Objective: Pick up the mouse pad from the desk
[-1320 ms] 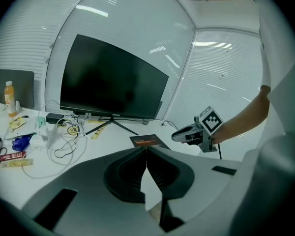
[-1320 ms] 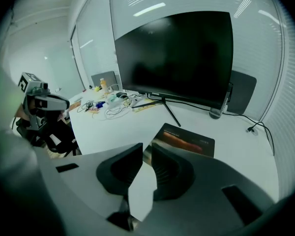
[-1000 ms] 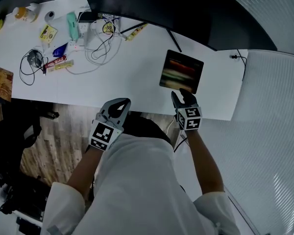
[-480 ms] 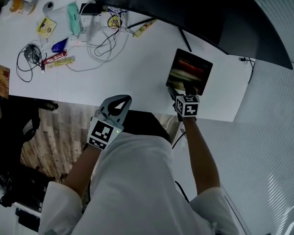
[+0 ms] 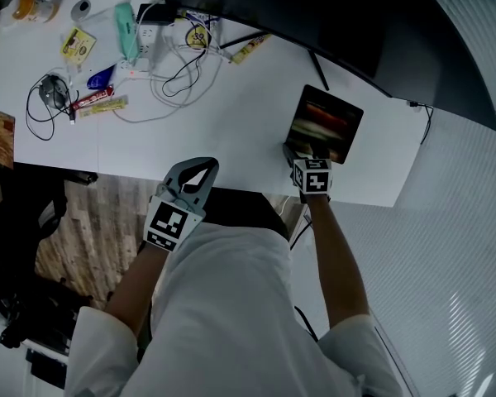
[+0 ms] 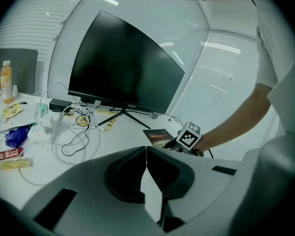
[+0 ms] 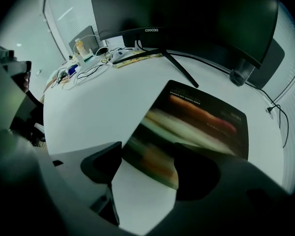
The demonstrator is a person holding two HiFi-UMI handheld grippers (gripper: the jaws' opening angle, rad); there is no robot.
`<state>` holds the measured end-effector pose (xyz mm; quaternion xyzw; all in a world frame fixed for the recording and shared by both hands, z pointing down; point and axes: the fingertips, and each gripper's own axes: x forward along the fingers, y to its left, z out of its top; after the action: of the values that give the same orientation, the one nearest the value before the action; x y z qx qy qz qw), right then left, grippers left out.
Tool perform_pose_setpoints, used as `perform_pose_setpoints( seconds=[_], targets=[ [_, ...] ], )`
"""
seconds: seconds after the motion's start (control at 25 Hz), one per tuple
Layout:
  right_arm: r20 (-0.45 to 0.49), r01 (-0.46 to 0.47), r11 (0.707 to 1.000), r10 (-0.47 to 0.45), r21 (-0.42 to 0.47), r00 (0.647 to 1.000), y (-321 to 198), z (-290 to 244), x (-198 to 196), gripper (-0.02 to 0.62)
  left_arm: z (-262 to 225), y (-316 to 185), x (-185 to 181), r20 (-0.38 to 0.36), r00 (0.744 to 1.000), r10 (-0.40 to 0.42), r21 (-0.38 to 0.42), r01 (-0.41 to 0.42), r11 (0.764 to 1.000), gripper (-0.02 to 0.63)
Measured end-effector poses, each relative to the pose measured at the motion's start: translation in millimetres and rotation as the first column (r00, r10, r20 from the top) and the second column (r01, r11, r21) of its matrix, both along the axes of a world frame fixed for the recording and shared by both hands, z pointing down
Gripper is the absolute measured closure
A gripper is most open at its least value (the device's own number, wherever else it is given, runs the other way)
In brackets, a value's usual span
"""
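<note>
The dark rectangular printed mouse pad (image 5: 326,125) lies flat on the white worktop (image 5: 231,114), near edge between the right gripper's (image 7: 147,168) opening jaws, ungrasped, while the left gripper (image 6: 146,166) idles clenched; gripping and lifting remain.

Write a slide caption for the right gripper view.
Right gripper, jaws opening around the near corner of the dark rectangular printed mouse pad lying on the white desk.

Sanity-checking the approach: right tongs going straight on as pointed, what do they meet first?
Probably the mouse pad, its near edge, flat on the desk; it lies between the right tongs' opening jaws, ungripped.
</note>
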<state>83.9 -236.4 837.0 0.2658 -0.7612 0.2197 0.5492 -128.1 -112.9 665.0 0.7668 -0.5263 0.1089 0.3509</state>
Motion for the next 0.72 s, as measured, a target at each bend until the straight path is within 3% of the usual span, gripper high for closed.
perform_pose_setpoints(
  seconds=[0.32, 0.64, 0.72],
  targets=[
    [0.009, -0.001, 1.000, 0.001, 0.007, 1.000, -0.5, -2.0, 2.3, 0.261, 3.3, -2.6, 1.8, -0.007, 1.000, 0.017, -0.002, -0.017, 1.000, 0.588],
    [0.015, -0.051, 0.998, 0.050, 0.028, 0.999, -10.9, -3.4, 9.4, 0.361, 7.1, -2.9, 2.3, -0.007, 1.000, 0.027, -0.008, -0.027, 1.000, 0.588],
    [0.018, -0.088, 0.995, 0.088, 0.040, 0.996, -16.6, -3.5, 15.7, 0.415, 7.3, -2.1, 2.9, -0.005, 0.999, 0.036, -0.008, -0.036, 0.999, 0.588]
  ],
)
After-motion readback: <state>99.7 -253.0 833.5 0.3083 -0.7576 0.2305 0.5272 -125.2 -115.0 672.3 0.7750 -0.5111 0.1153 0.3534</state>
